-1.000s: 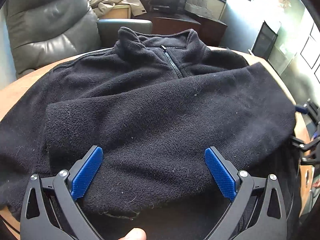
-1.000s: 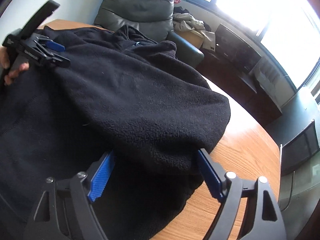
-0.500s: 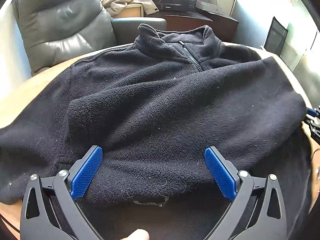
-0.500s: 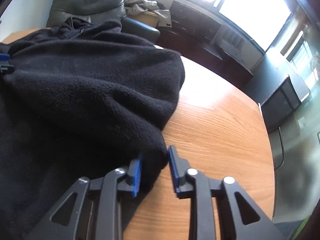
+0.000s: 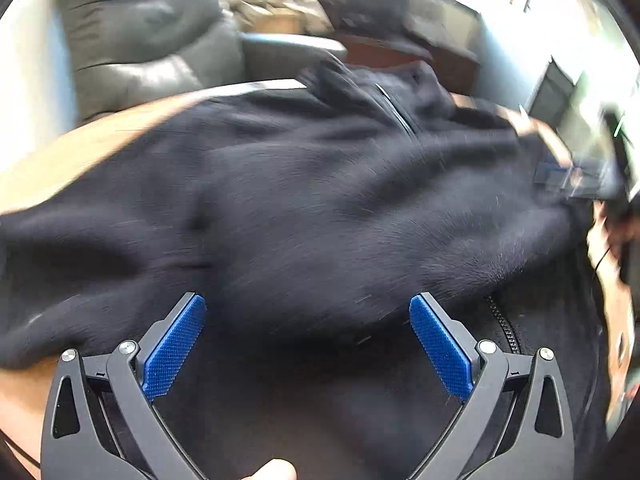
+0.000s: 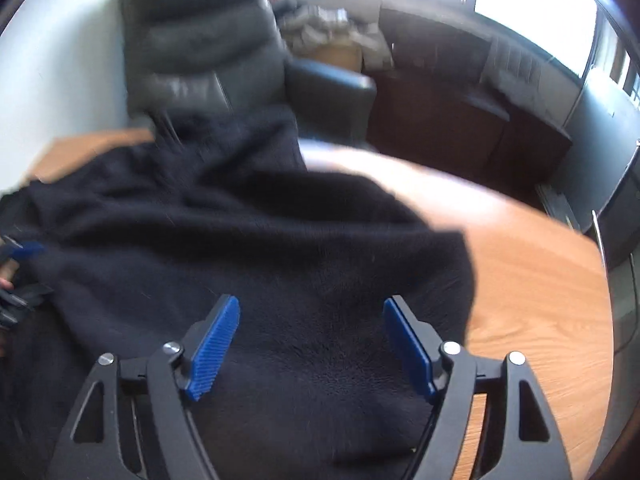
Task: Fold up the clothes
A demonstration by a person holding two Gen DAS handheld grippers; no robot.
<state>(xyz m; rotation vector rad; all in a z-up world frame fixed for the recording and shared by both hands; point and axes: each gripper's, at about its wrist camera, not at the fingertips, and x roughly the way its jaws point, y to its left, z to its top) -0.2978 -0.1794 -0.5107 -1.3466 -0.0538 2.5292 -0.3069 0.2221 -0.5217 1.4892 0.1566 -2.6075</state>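
Observation:
A black fleece zip jacket [image 5: 320, 200] lies spread on a round wooden table [image 5: 80, 152], a sleeve folded across its front; it also shows in the right wrist view [image 6: 260, 248]. My left gripper [image 5: 308, 320] is open and empty, low over the jacket's near part. My right gripper [image 6: 312, 328] is open and empty, over the jacket's right side near the table's bare wood [image 6: 540, 280]. The right gripper shows blurred at the right edge of the left wrist view [image 5: 576, 176]. The left gripper's blue tip shows at the left edge of the right wrist view [image 6: 28, 248].
A grey leather armchair [image 5: 140, 40] stands behind the table, also in the right wrist view [image 6: 208, 48]. A dark cabinet [image 6: 460, 112] with a pile of clothes [image 6: 328, 28] stands under bright windows. Both views are motion-blurred.
My right gripper was nearly shut at the jacket's edge and has opened wide and moved over the jacket. My left gripper stayed open and shifted slightly. The folded sleeve lies across the front.

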